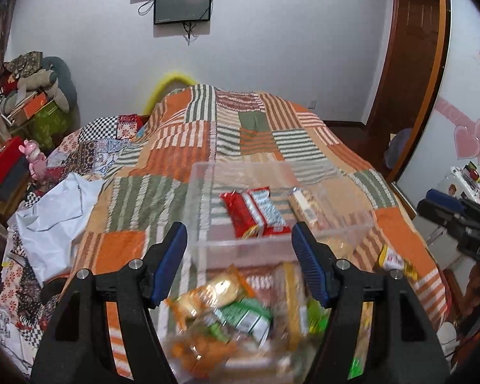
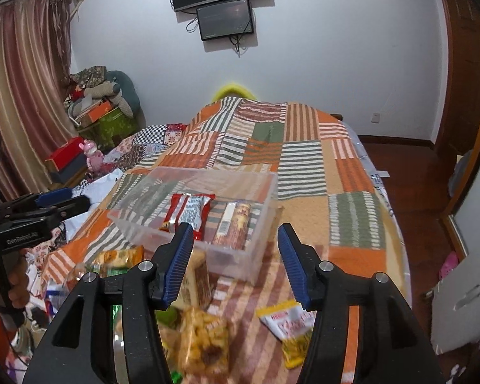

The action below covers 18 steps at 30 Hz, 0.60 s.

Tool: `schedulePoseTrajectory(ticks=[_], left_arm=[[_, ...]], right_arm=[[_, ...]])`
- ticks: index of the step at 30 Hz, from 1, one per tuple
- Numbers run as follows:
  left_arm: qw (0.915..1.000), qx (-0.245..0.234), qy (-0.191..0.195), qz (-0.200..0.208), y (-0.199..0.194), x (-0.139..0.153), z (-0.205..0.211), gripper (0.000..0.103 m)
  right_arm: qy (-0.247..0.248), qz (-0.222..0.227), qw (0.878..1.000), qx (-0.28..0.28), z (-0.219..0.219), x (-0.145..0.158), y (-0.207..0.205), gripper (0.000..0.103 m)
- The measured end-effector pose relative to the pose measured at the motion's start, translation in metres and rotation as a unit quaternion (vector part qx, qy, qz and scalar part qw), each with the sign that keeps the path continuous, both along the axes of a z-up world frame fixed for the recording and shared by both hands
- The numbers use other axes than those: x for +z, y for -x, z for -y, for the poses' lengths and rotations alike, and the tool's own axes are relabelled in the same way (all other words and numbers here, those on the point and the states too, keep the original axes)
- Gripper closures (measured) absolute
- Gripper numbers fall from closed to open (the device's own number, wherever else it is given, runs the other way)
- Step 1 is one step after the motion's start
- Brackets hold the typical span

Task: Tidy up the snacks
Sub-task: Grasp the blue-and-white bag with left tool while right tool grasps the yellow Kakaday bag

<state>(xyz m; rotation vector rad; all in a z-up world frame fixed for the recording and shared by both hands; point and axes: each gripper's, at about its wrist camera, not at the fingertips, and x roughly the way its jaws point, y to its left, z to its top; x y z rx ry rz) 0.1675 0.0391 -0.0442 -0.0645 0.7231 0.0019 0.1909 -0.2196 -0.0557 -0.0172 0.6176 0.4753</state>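
A clear plastic box sits on the striped bed quilt. It holds a red-and-white snack pack and a brown-and-cream biscuit pack. Several loose snack packs lie in a pile in front of the box. My left gripper is open and empty above that pile. My right gripper is open and empty over the box's near edge. A yellow-and-white packet lies to the right, and an orange snack bag lies below the right gripper.
The bed quilt fills the middle. White cloth and boxes with a pink toy crowd the left side. The bed's right edge drops to a wooden floor. The other gripper shows at the frame edges.
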Motion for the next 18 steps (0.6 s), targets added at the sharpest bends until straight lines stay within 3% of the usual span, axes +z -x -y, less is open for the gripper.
schedulePoseTrajectory(ticks=[6, 9, 18], left_arm=[[0.9997, 0.009, -0.011, -0.019, 0.033, -0.013, -0.016, 0.034], [0.9993, 0.018, -0.013, -0.029, 0.05, -0.024, -0.025, 0.022], [0.9966, 0.033, -0.001, -0.075, 0.089, -0.064, -0.047, 0.019]], right_arm=[[0.003, 0.001, 1.0, -0.012, 0.015, -0.005, 0.018, 0.045], [0.008, -0.003, 1.0, -0.018, 0.02, -0.011, 0.024, 0.044], [0.007, -0.036, 0.999, -0.034, 0.036, -0.035, 0.033, 0.043]])
